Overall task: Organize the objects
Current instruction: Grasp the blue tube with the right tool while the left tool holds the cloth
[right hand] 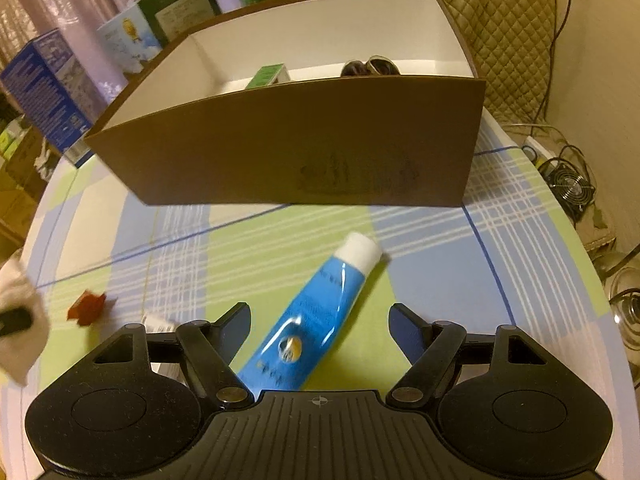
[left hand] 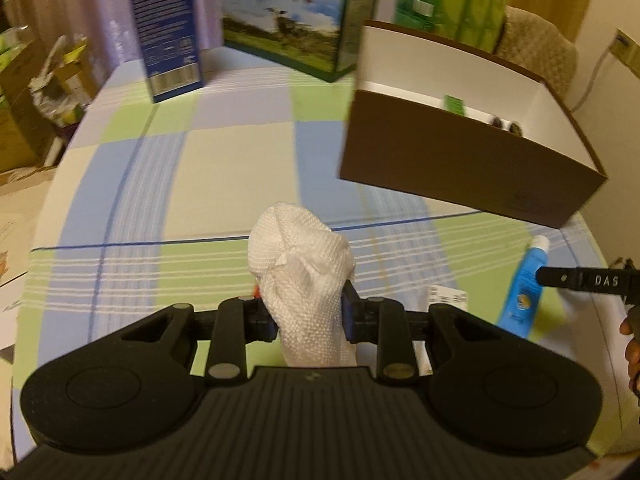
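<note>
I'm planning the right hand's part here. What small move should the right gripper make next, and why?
Probably ease the right gripper forward and down until its fingers straddle the blue tube, then close. Its jaws are open and the tube lies flat on the tablecloth between them, cap pointing toward the box. The left gripper is already shut on the white cloth.
</note>
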The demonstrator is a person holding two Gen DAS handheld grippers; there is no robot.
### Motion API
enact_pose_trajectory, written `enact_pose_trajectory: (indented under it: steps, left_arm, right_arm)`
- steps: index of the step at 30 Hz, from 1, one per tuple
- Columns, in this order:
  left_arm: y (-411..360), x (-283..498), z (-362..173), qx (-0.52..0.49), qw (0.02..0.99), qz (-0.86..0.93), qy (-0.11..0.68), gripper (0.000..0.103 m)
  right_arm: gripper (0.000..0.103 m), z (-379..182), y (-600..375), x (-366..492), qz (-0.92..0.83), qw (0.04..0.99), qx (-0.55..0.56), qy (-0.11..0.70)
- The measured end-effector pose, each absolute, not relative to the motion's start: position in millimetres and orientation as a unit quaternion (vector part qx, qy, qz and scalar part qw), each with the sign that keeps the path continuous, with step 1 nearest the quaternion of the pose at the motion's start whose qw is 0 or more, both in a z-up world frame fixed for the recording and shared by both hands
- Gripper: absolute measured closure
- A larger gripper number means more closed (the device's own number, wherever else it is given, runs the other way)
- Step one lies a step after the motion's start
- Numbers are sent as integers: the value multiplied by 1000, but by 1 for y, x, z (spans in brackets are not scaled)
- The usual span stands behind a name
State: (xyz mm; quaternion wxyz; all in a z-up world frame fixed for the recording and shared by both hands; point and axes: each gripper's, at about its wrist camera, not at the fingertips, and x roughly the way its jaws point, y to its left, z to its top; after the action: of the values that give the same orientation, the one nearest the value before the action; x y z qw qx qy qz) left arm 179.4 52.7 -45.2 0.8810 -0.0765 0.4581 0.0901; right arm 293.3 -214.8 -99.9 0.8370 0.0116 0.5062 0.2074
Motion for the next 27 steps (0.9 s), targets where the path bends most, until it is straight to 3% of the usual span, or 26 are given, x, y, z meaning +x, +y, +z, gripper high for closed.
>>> enact_pose_trajectory:
  steps: [13, 15, 19, 27]
  left_arm:
    - [88, 166, -52, -92, 869, 135, 467, 78]
    - [90, 164, -52, -94, 869, 136, 467, 78]
    - [94, 161, -54, -98, 866, 141, 469, 78]
    - [100, 156, -54, -104, 865, 145, 469, 78]
  right_arm:
    - [31, -126, -186, 310, 174, 843, -33, 508]
    - [35, -129, -177, 309, 175, 846, -66, 500]
    - [57, -132, -163, 302, 205, 848, -120, 474]
    - [64, -133, -145, 283, 296, 824, -163, 456]
